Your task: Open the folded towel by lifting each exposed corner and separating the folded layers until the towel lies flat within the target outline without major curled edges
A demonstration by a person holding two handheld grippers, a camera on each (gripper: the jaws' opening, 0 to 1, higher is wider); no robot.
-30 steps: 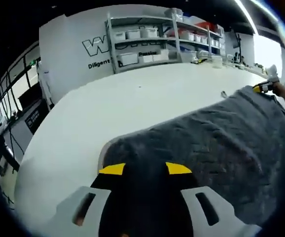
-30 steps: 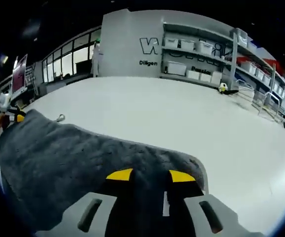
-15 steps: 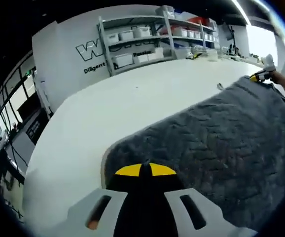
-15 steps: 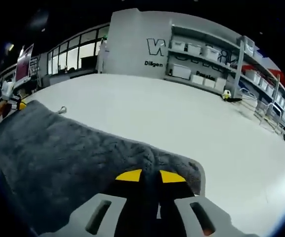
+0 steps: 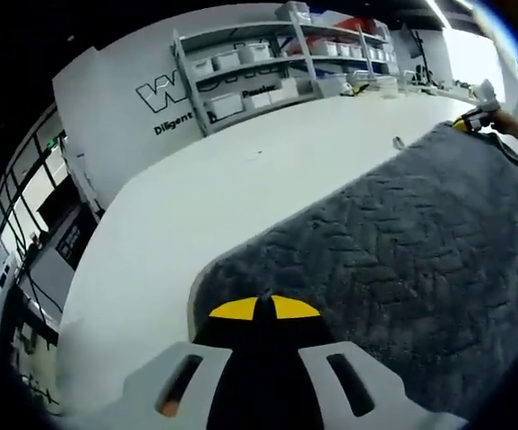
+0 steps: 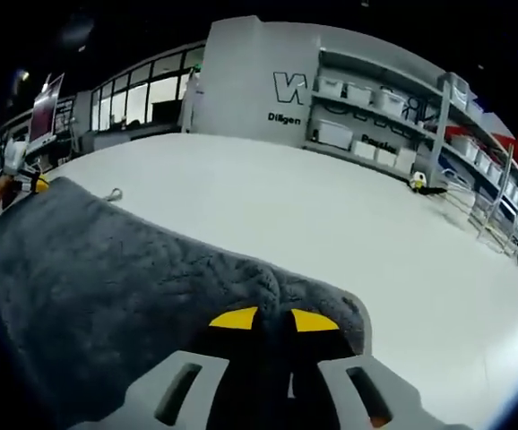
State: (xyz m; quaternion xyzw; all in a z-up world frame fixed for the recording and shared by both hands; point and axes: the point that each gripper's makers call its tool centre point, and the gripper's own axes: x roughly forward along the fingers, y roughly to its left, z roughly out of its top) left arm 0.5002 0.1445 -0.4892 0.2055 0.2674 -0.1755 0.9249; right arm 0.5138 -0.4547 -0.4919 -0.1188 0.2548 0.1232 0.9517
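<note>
The left gripper [image 5: 263, 306] pinches one corner of the grey towel [image 5: 402, 242], jaws closed on the cloth; the right gripper [image 6: 272, 318] clamps the other, probably to hold the edge taut over the white table [image 6: 331, 215]. On the wall [image 6: 241, 81], writing starts "W" and "Diligen".

Bright, even overhead light with glare at the left gripper view's upper right; fisheye bending, softly blurred edges.
</note>
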